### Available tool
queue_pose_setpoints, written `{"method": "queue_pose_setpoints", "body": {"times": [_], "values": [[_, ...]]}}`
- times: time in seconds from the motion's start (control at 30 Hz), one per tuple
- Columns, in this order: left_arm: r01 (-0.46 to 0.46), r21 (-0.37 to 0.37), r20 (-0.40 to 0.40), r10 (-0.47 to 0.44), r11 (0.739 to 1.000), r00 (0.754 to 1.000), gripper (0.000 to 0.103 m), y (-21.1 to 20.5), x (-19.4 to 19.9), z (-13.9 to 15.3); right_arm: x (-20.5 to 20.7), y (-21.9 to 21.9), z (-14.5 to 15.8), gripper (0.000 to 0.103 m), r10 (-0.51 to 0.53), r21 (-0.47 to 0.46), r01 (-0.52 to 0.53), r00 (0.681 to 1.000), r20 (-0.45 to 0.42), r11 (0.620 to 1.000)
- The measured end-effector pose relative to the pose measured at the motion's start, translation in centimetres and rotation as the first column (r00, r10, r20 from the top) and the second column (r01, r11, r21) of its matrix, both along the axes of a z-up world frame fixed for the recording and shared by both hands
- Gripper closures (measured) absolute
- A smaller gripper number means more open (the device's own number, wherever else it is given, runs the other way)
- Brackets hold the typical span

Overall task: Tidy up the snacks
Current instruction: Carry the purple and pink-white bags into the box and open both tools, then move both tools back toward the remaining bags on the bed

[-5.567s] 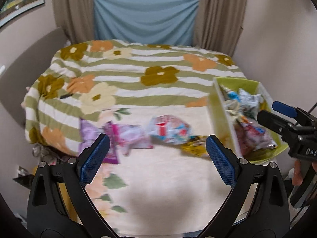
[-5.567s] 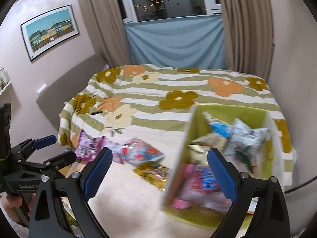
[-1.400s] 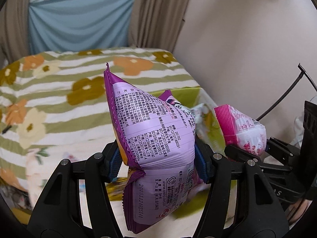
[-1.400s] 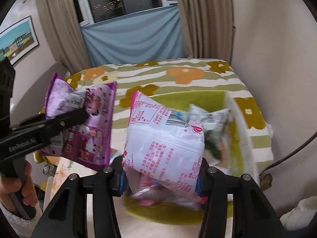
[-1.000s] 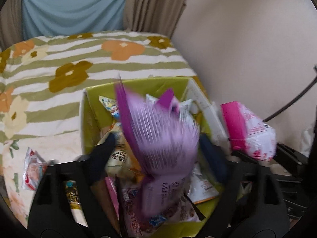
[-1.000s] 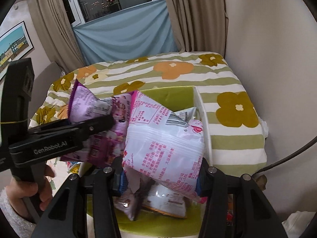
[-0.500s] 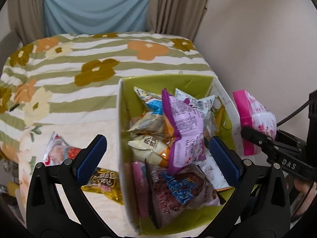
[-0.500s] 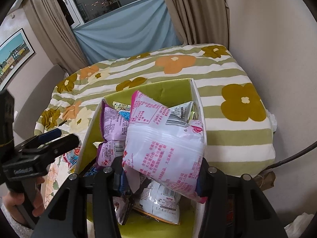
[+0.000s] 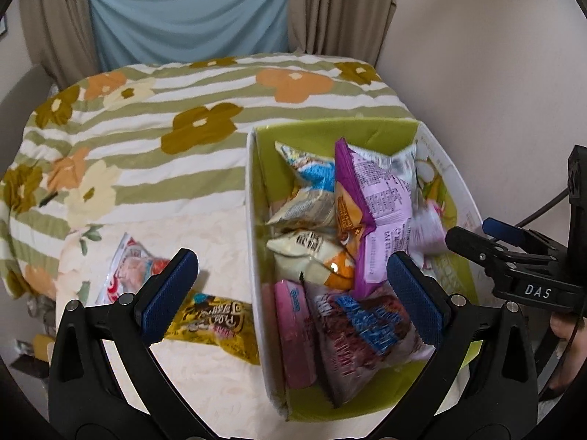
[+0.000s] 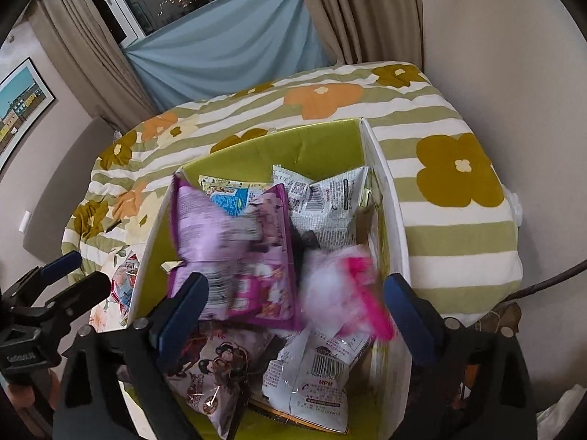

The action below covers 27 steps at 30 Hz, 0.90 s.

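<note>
A green box (image 9: 253, 183) with white outer walls stands on the bed, packed with several snack packets. A purple packet (image 9: 381, 201) lies on top of them. My left gripper (image 9: 291, 295) is open and empty above the box's left wall. My right gripper (image 10: 295, 308) hangs over the box (image 10: 385, 190) with its jaws opening. A blurred pink-and-white packet (image 10: 341, 286) is dropping between its fingers without touching the pads, next to the purple packet (image 10: 234, 242). A red-and-white packet (image 9: 128, 267) and a yellow packet (image 9: 212, 319) lie on the bed left of the box.
The bed has a striped, flowered blanket (image 9: 183, 84) and a cream sheet (image 9: 205, 377) in front. A wall (image 9: 477, 55) runs close along the box's right side, with curtains (image 10: 227, 40) behind. A hand (image 10: 22, 392) holds the left gripper's handle. A cable (image 10: 543, 282) lies at the right.
The left gripper let go of the purple packet into the box and shifted left. The right gripper's jaws parted and the pink-and-white packet fell from them toward the box.
</note>
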<state>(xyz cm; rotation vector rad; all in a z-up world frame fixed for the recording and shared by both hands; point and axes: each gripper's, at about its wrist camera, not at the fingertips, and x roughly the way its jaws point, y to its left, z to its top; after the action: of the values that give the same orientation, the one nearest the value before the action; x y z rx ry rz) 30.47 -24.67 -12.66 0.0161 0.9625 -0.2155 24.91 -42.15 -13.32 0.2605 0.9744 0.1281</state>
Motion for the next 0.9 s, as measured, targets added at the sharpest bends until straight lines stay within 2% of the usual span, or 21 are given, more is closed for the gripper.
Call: {"method": "queue_pose_setpoints", "body": {"times": [0.2, 0.5, 0.73, 0.9], "values": [[0.000, -0.008, 0.000, 0.000, 1.000, 1.000, 0.001, 0.6, -0.8, -0.2, -1.2, 0.3, -0.1, 0.008, 0.009, -0.041, -0.009, 1.000, 0.015, 0.999], [-0.009, -0.004, 0.050, 0.010, 1.000, 0.999, 0.001, 2.2, -2.9, 2.0, -2.5, 0.9, 2.2, 0.008, 0.015, -0.049, -0.011, 0.997, 0.074, 0.999], [-0.045, -0.017, 0.119, 0.047, 0.999, 0.992, 0.001, 7.4, -5.7, 4.1, -3.8, 2.8, 4.5, 0.008, 0.016, -0.047, -0.012, 0.996, 0.089, 0.999], [-0.071, -0.008, 0.152, 0.072, 0.997, 0.986, 0.001, 12.6, -7.2, 5.2, -5.1, 5.7, 6.2, 0.007, 0.009, -0.064, 0.001, 0.990, 0.143, 0.998]]}}
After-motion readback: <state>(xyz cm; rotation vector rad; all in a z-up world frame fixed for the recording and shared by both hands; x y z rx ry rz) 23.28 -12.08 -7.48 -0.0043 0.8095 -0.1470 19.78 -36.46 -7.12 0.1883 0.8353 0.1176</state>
